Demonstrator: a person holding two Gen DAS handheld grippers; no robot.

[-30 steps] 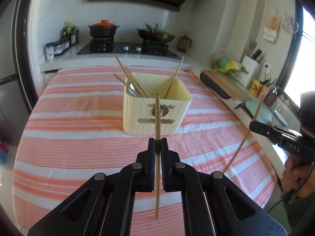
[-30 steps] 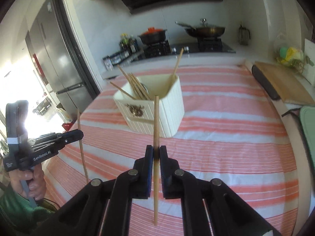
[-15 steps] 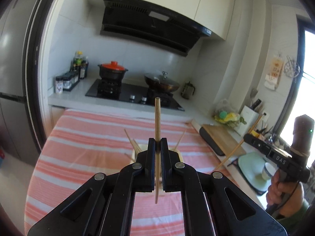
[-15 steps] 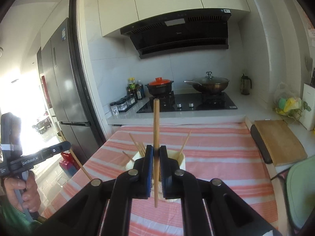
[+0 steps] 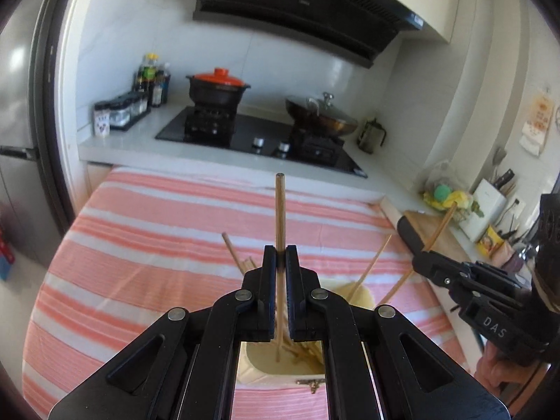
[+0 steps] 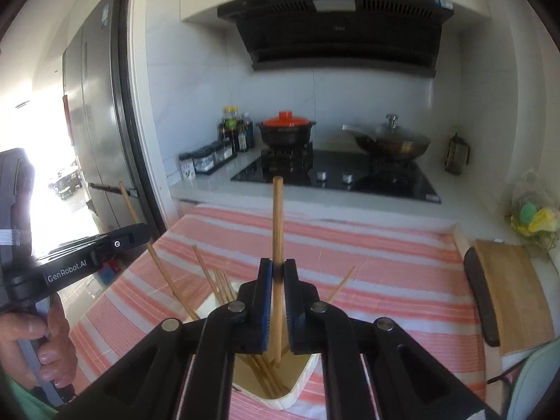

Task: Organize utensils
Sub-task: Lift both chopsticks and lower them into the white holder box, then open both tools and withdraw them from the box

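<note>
Left wrist view: chopstick (image 5: 279, 217) upright between closed fingers (image 5: 268, 269).

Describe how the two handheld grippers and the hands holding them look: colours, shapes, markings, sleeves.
Both are matte black plastic with triangular cut-outs and silver rivets. The left gripper has black finger pads and white "GenRobot.AI" lettering on its side. The right gripper has blue-edged pads and "DAS" on its body. The bare left hand shows a green sleeve below it. The right hand is mostly hidden.
</note>
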